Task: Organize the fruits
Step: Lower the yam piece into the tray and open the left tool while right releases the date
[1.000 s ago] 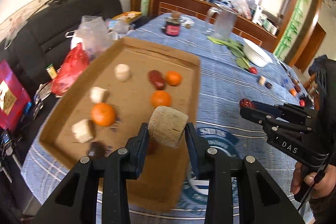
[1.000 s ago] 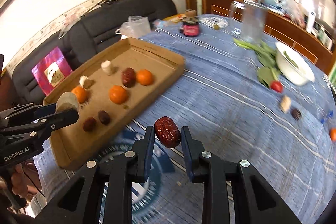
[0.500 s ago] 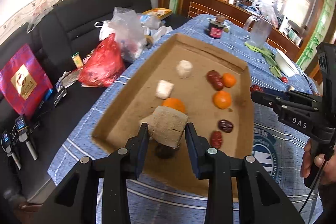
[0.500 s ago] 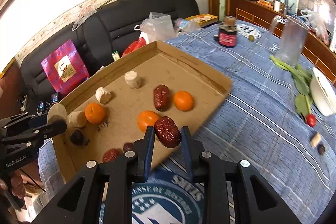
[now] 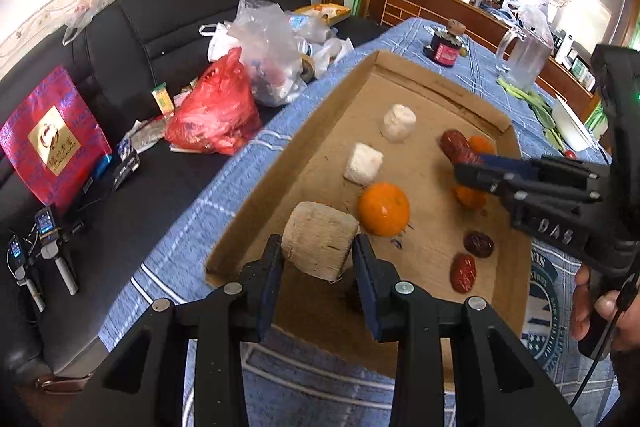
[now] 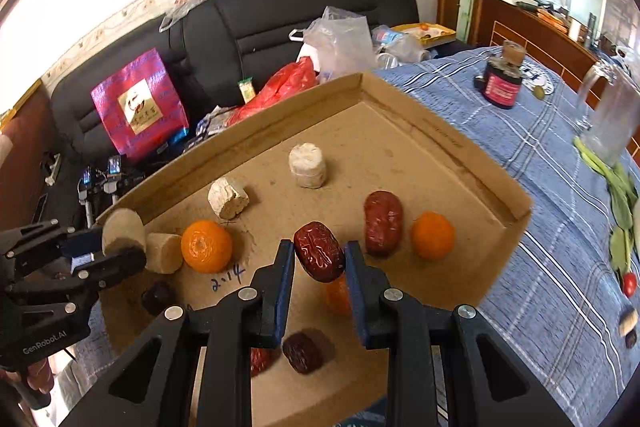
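A cardboard tray lies on the blue cloth table. My left gripper is shut on a pale cylinder chunk above the tray's near left corner; it also shows in the right wrist view. My right gripper is shut on a red date above the tray's middle; it shows in the left wrist view. In the tray lie oranges, pale chunks and dates.
A black sofa with plastic bags and a red gift bag stands left of the table. On the table are a dark jar, a glass pitcher, green leaves and loose small fruits.
Both grippers have moved further over the tray with their loads still held. The right gripper has gone from the tray's near edge to above its middle; the left one nearer the left corner.
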The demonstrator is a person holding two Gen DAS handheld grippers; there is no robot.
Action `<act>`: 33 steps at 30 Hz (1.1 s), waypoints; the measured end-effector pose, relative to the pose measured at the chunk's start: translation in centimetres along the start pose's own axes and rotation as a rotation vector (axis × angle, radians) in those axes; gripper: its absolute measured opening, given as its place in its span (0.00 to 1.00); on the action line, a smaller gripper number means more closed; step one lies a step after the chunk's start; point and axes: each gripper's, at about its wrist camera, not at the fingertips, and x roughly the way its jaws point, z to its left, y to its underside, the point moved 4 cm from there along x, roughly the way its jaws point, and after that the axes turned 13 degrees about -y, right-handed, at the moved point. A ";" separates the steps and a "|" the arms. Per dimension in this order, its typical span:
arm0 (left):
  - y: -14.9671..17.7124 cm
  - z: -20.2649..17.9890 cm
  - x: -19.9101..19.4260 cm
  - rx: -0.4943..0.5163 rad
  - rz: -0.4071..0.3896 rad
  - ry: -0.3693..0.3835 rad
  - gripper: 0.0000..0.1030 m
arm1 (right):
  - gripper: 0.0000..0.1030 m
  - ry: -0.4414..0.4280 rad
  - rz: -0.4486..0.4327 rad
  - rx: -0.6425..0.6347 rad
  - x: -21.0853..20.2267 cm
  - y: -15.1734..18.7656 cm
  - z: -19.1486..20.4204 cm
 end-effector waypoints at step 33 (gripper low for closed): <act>-2.6 -1.3 0.7 -0.004 -0.001 0.030 0.36 | 0.44 0.085 0.072 -0.055 3.2 -0.8 -0.8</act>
